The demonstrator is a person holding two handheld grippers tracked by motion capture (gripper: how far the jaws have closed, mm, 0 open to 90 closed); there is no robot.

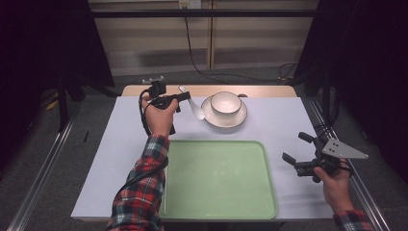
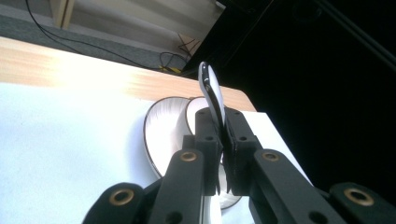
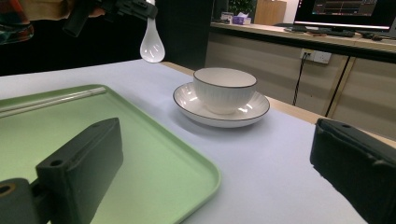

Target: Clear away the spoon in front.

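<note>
The left gripper [image 1: 179,98] is pinching one white ceramic spoon [image 1: 194,108] by its handle, held in the air above the far part of the tabletop [image 1: 110,144], just left of the saucer. In the high view the spoon's long axis slants from the jaws down and right, with its bowl end lowest and close to the saucer's left rim; whether it touches cannot be told. In the left gripper view the spoon [image 2: 212,95] rises edge-on between the pressed jaws.

The right gripper [image 1: 302,149] hovers spread and empty near the right edge of the tabletop, well apart from the crockery.

The left hand is the nearer to the bowl [image 1: 226,104].

Count:
- one spoon
- one bowl, standing on one saucer [image 1: 211,118] near the far edge
- one green tray [image 1: 219,180], empty, at the near edge
</note>
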